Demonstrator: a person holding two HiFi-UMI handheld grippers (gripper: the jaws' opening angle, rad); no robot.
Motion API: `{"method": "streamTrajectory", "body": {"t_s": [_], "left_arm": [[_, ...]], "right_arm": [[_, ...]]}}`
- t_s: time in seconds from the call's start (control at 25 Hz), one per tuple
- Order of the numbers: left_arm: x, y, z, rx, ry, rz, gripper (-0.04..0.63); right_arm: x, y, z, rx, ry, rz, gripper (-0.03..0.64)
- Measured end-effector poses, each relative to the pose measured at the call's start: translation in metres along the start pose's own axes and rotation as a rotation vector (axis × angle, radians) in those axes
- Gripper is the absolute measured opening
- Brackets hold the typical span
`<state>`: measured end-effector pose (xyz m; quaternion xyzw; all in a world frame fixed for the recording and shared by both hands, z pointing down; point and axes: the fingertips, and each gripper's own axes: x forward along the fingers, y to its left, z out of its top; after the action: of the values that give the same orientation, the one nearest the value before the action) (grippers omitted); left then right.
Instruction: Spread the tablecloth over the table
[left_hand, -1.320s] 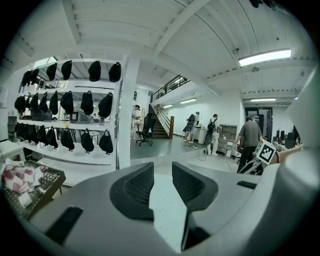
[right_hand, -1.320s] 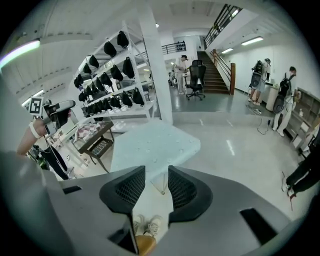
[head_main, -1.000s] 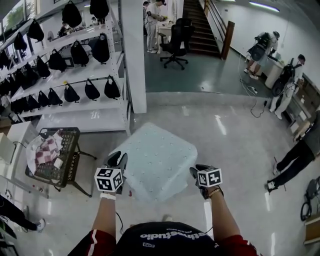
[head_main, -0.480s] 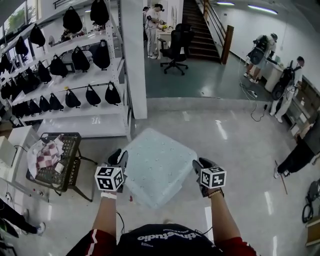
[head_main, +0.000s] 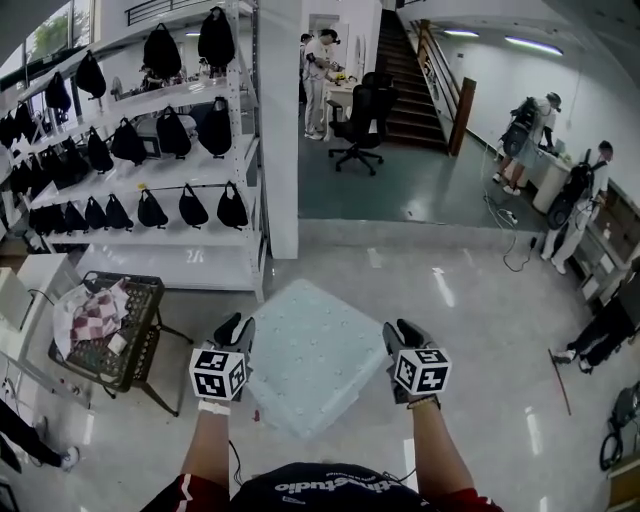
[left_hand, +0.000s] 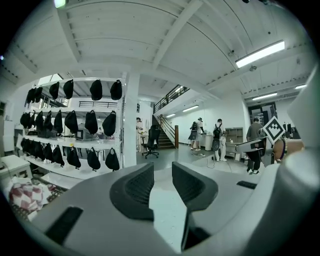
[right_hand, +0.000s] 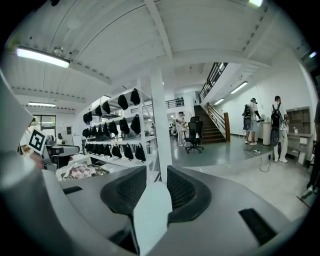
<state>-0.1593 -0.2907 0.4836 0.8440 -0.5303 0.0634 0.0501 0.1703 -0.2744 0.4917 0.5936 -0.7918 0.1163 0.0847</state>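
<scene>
Pale mint tablecloth (head_main: 305, 355) held by both tongs.
I see it spread out ahead of me above the glossy floor (head_main: 480, 300). My left gripper (head_main: 234, 326) grips its near left edge. My right gripper (head_main: 399, 331), jaws just closing further, pinches the near right edge.

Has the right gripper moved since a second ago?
Yes. The right gripper moved up the frame, nearer the pillar; its jaws, tablecloth between them, have just been closing.
</scene>
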Motion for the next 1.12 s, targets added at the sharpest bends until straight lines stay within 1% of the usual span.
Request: {"method": "streamTrajectory", "body": {"t_s": [0.12,0.32,0.44,0.56,0.72,0.92,1.0,1.12], "left_arm": [[-0.002,0.0,0.002,0.015,0.008,0.011,0.124],[-0.005,0.007,0.012,0.024,-0.013,0.066,0.118],[-0.009,0.011,0.018,0.03,-0.041,0.088,0.085],[-0.012,0.014,0.022,0.004,-0.06,0.085,0.084],[-0.013,0.017,0.027,-0.026,-0.077,0.077,0.086],[-0.013,0.017,0.034,-0.017,-0.082,0.071,0.086],[-0.012,0.017,0.036,-0.026,-0.081,0.059,0.117],[-0.012,0.016,0.04,-0.009,-0.084,0.042,0.141]], "right_arm": [[0.0,0.003,0.009,0.008,-0.013,-0.008,0.149],[0.003,0.006,0.021,0.024,-0.043,-0.006,0.149],[0.003,0.01,0.026,0.038,-0.061,0.005,0.146],[0.003,0.016,0.032,0.05,-0.082,0.028,0.144],[0.001,0.02,0.044,0.055,-0.114,0.036,0.143],[0.002,0.025,0.056,0.063,-0.147,0.048,0.144],[0.002,0.029,0.06,0.063,-0.157,0.056,0.144],[0.004,0.036,0.068,0.054,-0.166,0.071,0.144]]}}
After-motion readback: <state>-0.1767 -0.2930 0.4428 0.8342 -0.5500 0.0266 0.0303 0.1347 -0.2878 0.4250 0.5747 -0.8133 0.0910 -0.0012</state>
